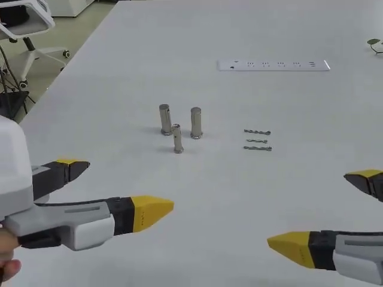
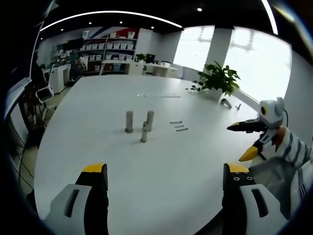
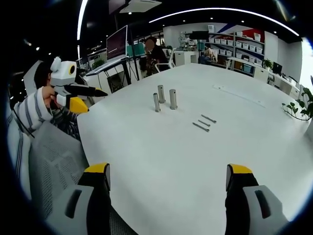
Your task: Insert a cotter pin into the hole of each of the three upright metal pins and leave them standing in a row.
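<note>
Three upright metal pins stand close together on the white table: one at the back left, one at the back right, and a shorter one in front. In the gripper views the pins stand at mid-table. Three cotter pins lie side by side to their right, also seen from the grippers. My left gripper hovers near the table's front left, open and empty. My right gripper hovers at the front right, open and empty.
A white power strip lies across the far part of the table. An office chair stands off the table's left edge. A potted plant sits at the table's far end. A person sits at a desk beyond the table.
</note>
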Tool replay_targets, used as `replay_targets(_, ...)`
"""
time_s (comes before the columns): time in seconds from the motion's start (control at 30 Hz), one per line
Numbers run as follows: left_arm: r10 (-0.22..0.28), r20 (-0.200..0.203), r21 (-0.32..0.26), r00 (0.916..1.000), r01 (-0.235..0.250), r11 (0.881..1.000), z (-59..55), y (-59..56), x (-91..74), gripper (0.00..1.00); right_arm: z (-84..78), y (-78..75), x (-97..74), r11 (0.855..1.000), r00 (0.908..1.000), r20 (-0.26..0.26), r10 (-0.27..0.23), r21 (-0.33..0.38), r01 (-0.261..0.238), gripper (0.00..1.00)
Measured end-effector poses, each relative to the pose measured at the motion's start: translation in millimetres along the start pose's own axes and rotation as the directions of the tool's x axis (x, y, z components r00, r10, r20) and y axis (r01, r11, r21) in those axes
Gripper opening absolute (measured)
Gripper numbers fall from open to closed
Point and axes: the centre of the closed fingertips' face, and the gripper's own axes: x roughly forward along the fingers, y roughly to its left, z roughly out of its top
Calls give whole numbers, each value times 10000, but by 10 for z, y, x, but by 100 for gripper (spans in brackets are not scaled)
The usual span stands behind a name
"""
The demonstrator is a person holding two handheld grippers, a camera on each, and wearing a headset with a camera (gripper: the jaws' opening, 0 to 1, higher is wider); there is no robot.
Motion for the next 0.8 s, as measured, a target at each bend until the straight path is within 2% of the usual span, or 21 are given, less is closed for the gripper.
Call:
replay_targets(0.23,-214,-140,105,9997,216,9997,44,10,108,97,-3,-46,-12,9998,9999,-6,-122,155,122,97)
replay_targets(0.5,-434,-168,349,9989,439,9984,162,54,257,96,4,-85,-39,9988,9997,54,-254,409,251,96)
replay_targets(0.8,-631,181,549,9978,620,9966,318,107,388,95,15,-86,-31,9982,9994,-3,-343,484,343,96)
